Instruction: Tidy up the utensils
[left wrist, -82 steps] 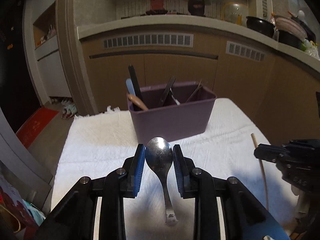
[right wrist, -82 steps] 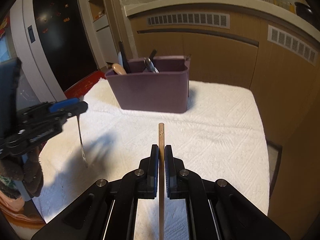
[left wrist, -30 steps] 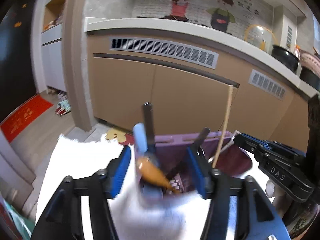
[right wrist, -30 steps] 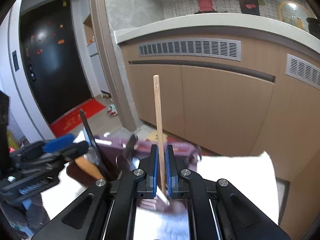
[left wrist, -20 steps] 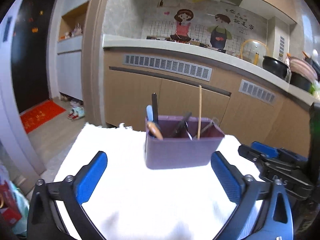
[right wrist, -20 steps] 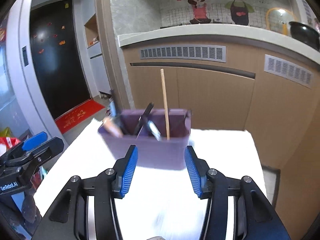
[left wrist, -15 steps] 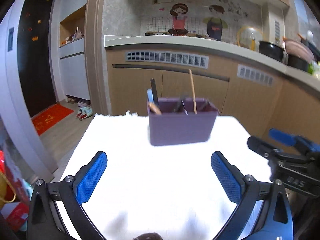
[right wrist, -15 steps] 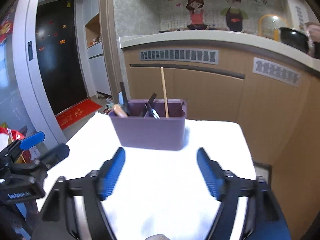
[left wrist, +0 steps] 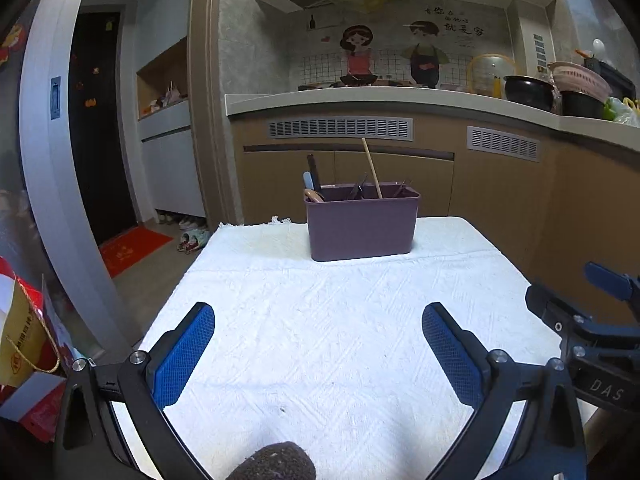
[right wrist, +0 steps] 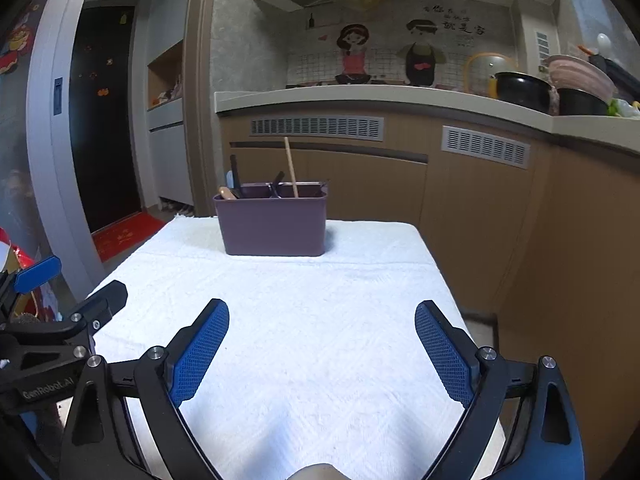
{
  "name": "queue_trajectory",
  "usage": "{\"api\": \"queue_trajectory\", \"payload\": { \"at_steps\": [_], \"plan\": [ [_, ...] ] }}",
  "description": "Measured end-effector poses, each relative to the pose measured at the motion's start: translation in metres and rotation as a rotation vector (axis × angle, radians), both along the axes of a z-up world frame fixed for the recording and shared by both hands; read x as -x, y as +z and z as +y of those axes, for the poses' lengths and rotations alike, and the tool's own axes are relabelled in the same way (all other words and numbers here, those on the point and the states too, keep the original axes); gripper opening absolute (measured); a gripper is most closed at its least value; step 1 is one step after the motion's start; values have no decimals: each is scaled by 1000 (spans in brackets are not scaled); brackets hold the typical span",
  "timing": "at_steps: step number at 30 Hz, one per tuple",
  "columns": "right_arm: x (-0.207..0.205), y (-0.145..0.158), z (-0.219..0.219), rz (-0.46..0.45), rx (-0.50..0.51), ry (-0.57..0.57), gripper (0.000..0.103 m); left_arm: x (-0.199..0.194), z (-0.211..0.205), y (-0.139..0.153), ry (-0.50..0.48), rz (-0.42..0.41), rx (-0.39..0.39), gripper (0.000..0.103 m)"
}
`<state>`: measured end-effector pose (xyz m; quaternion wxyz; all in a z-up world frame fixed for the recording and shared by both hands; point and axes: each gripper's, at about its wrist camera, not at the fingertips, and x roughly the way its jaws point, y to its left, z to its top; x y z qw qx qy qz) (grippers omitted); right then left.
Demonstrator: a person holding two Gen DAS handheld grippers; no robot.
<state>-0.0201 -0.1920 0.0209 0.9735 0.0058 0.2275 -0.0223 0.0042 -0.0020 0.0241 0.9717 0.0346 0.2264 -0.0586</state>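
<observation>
A purple utensil holder (left wrist: 362, 226) stands at the far end of the table, also in the right wrist view (right wrist: 274, 226). It holds a wooden chopstick (left wrist: 372, 168) that sticks up highest, a black handle (left wrist: 314, 172), a wooden-handled utensil (left wrist: 314, 195) and metal utensils. The chopstick (right wrist: 291, 168) shows in the right wrist view too. My left gripper (left wrist: 318, 328) is open wide and empty, over the near part of the table. My right gripper (right wrist: 322, 322) is open wide and empty, beside it. Each gripper shows at the edge of the other's view.
A white towel (left wrist: 340, 320) covers the table. Wooden kitchen cabinets (left wrist: 480, 184) with a counter stand behind it. Pots (left wrist: 528, 92) sit on the counter at right. A dark door (right wrist: 104, 120) and red mat (left wrist: 132, 246) lie left. A yellow bag (left wrist: 24, 344) is at the near left.
Both grippers let go of their utensils into the holder, opened wide and drew back toward the near end of the table. The spoon and chopstick now stand in the holder.
</observation>
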Motion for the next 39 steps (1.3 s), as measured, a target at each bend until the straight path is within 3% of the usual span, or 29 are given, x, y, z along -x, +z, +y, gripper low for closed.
{"api": "queue_trajectory", "payload": {
  "at_steps": [9,39],
  "plan": [
    [2,3,-14,7,-40,-29,94,6,-1,3,-2,4,-1,103],
    [-4,-1,-10,28,-25,-3,94,8,-4,1,3,25,10,103]
  ]
}}
